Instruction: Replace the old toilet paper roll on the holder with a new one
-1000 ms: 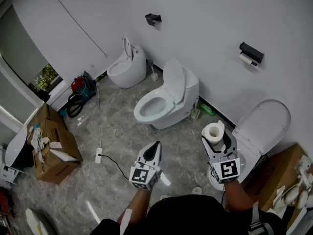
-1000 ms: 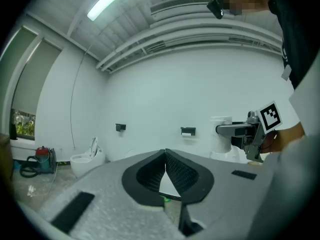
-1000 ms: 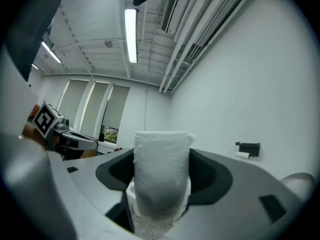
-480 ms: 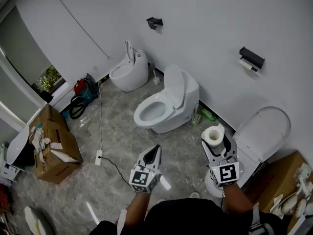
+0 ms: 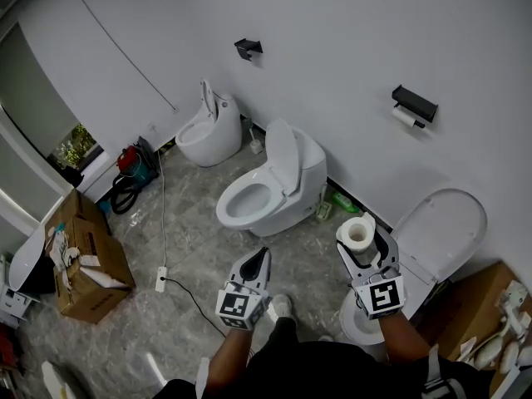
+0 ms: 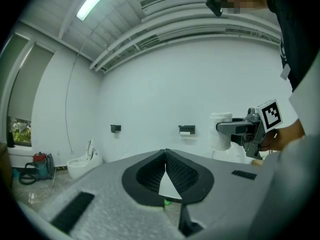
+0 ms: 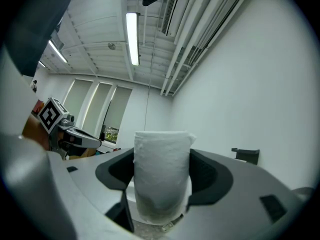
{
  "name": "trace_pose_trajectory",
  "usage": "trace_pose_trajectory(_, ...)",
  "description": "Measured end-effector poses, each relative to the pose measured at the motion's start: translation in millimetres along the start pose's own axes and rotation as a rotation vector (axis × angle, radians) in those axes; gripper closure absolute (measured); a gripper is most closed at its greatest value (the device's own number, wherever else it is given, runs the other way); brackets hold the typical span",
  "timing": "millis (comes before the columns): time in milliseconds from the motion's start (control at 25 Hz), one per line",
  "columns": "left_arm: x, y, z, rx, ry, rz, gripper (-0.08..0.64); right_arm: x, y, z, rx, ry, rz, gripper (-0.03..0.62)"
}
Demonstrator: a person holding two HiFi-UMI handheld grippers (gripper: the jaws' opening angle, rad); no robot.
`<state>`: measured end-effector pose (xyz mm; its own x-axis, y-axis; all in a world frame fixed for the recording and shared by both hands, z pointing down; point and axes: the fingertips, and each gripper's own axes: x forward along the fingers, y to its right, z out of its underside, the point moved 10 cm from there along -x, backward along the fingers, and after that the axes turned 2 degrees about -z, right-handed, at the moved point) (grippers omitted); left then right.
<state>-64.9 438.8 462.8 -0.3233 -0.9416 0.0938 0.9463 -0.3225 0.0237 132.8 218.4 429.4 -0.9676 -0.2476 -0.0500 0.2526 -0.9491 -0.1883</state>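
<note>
Head view: right gripper (image 5: 363, 239) is clamped on the new roll (image 5: 359, 231). Roll is upright between the jaws, core hole up, held above the floor just beside the open toilet (image 5: 445, 227). Right gripper view: both pads press the roll's sides. Left gripper (image 5: 264, 258) is clenched, pads meeting with nothing between them. Holder (image 5: 414, 102) is on the wall, well apart from the new roll. Old roll (image 5: 405, 116) hangs under the holder.

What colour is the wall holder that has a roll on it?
The holder is black, its roll white; the head view shows it best.
</note>
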Motion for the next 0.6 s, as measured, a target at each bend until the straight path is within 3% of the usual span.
trace_pose_trajectory(280,72,-18,-7,0.016,0.022,0.157,0.554,45,34,10,0.077,0.046,-0.009,0.287)
trace_pose_trajectory(600,170,-66,-28,0.106,0.023,0.288,0.554,116,67,3,0.070,0.063,0.093,0.287)
